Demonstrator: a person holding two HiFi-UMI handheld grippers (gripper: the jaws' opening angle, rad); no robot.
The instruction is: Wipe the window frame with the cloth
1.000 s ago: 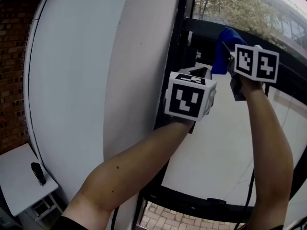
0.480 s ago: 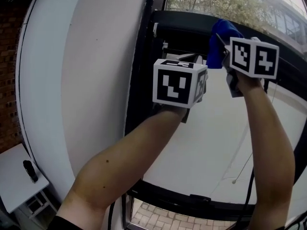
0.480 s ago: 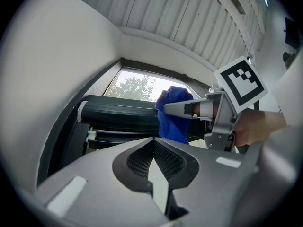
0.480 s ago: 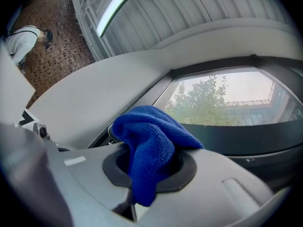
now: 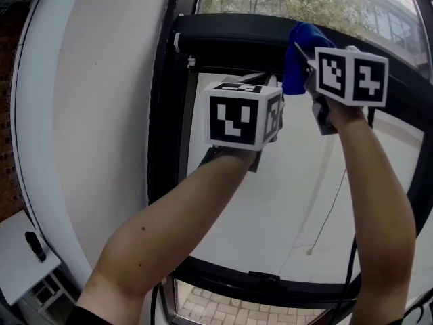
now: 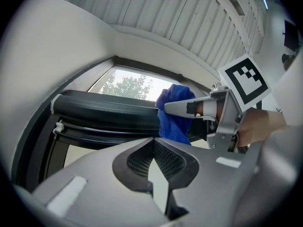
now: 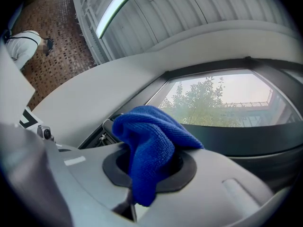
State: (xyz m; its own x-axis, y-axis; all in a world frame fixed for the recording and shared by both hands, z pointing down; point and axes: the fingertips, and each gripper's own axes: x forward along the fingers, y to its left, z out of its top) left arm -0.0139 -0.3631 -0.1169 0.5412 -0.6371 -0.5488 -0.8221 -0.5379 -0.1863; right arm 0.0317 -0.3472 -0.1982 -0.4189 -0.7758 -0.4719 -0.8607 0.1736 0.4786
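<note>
Right gripper: jaws pinching the blue cloth, which sits at about 1 o'clock in the head view, at the dark top bar of the window frame; contact with the bar cannot be confirmed. Left gripper: jaws pressed together with nothing between them, just below the bar near 12 o'clock. Judgement: lay the loose fold flat on the bar and sweep along it towards 9 o'clock, keeping metal off the frame. No brand or legible writing; only square markers on the cubes.
</note>
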